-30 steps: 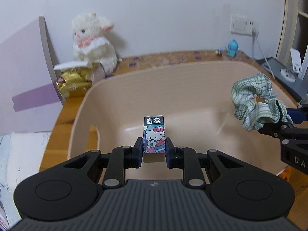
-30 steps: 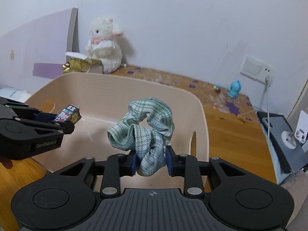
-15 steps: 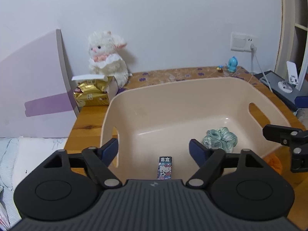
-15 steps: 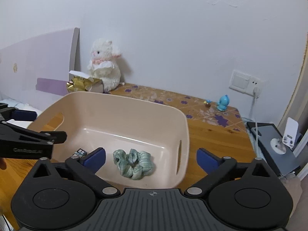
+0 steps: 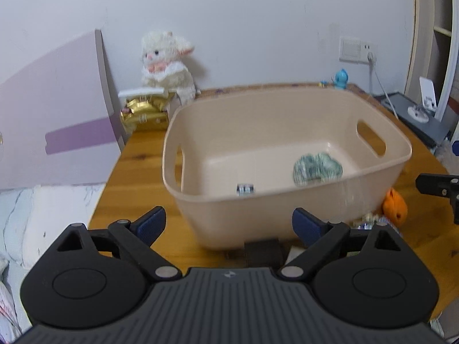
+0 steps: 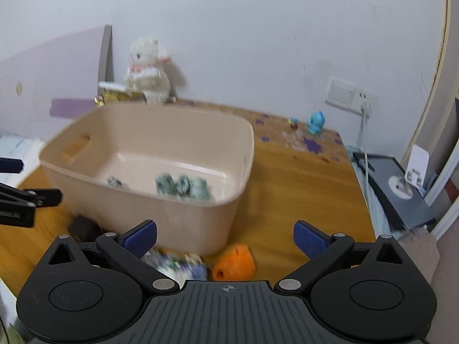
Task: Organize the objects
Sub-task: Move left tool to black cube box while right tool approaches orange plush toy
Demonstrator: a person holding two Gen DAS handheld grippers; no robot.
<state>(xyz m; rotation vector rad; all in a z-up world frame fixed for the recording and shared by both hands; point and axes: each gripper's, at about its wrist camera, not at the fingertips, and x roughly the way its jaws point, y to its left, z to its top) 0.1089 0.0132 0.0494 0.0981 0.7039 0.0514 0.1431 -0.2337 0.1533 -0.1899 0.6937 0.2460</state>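
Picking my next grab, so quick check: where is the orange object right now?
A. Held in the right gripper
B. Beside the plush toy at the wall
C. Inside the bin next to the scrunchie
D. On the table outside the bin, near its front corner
D: the orange object lies on the wooden table just outside the bin, while the right gripper is open and empty.

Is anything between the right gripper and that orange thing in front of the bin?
Nothing visible. The right gripper is open, and the orange thing lies on the table just below it, clear of the bin.
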